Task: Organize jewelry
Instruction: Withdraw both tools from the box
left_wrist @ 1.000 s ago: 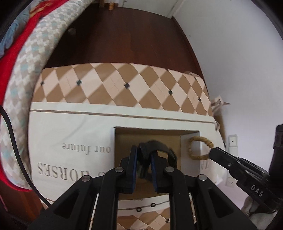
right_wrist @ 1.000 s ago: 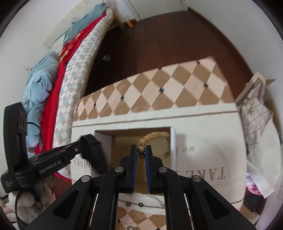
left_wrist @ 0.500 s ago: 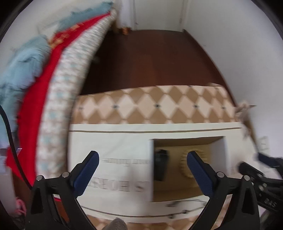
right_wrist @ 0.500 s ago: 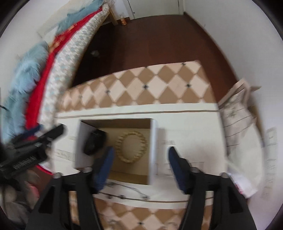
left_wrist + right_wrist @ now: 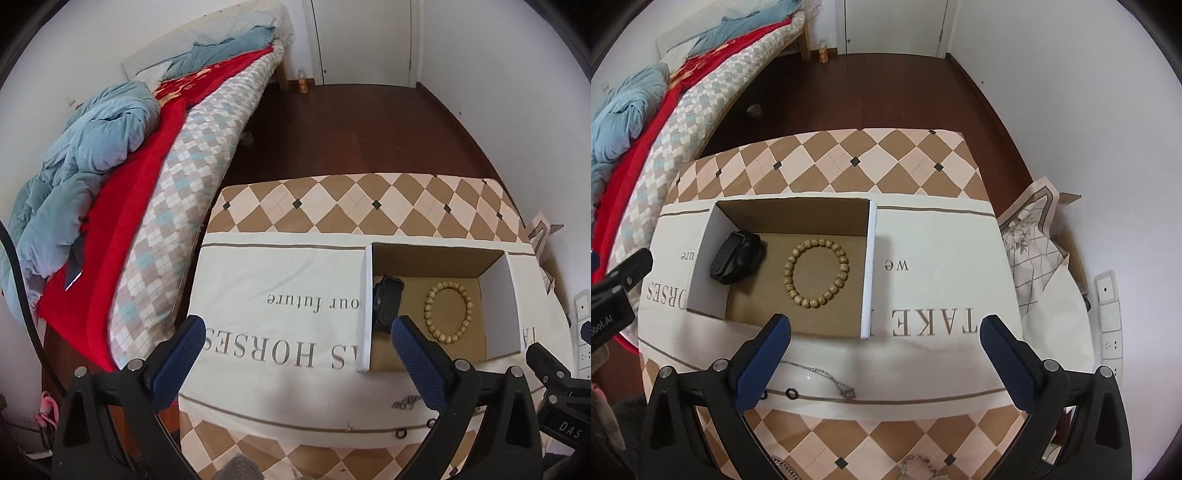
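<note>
- The black band (image 5: pixel 737 257) is seen lying in the left part of the open box (image 5: pixel 871 266), close against its white left wall; its long axis runs from the near left toward the far right in the right wrist view, with the clasp end pointing away.
- The bead bracelet (image 5: pixel 815 273) is laid flat as a closed ring on the brown box floor, just beside the band and apart from it; being round, it shows no long axis.
- The left tool (image 5: pixel 295 341) is spread wide and holds nothing; the right tool (image 5: pixel 884 338) is likewise spread wide and empty.
- A second ago both tools were closed, the left on the band and the right on the bracelet, down at the box; both items are now released inside, and the tools have been drawn back above the table (image 5: pixel 871 162).
- In the right wrist view a thin chain (image 5: pixel 827 376) and two small dark rings (image 5: pixel 791 392) are shown on the cloth in front of the box, and more jewelry at the near table edge is only partly visible.
- In the left wrist view the band (image 5: pixel 386 304) is half hidden behind the box wall, while the bracelet (image 5: pixel 448 312) is plainly seen; the bed (image 5: pixel 122 177) fills the left side.
</note>
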Demonstrator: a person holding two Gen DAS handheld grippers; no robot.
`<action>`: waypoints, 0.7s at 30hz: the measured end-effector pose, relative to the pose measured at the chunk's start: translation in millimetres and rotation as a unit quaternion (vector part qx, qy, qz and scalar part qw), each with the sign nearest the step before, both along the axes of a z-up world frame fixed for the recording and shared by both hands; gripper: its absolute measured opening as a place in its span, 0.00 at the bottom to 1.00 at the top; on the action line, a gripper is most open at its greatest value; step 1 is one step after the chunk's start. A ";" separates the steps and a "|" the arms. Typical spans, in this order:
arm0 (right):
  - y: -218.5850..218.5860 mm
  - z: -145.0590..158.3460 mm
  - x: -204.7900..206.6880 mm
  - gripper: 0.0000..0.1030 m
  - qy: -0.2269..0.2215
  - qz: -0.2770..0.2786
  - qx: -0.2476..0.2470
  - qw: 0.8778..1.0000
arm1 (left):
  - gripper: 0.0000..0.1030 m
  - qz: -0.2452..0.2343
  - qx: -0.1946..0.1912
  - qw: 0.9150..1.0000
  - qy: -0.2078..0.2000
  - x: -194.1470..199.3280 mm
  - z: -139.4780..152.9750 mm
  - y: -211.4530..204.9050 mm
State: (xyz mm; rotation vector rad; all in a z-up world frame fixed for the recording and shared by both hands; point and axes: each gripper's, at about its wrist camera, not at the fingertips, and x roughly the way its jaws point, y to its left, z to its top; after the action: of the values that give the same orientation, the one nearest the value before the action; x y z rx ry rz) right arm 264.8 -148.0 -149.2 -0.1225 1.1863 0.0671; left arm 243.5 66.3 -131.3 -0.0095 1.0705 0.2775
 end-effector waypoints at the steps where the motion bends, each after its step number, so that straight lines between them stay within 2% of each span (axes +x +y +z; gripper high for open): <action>1: 1.2 2.1 -4.2 1.00 -0.003 0.001 0.001 1.000 | 1.00 0.001 0.001 1.000 -0.002 -4.5 2.6 0.0; 14: 5.3 68.5 -65.4 1.00 -0.086 0.016 0.003 0.996 | 1.00 -0.016 0.007 0.998 -0.055 -67.1 54.2 -4.7; 21: -3.9 100.1 -98.0 1.00 -0.118 0.008 0.016 0.993 | 1.00 -0.016 0.003 0.997 -0.076 -94.5 78.1 -6.4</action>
State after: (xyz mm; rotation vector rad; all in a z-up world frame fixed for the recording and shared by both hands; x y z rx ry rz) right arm 166.8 -151.9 -49.2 -0.1083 0.9485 0.0840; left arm 149.0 60.0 -53.2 -0.0080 0.9173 0.2461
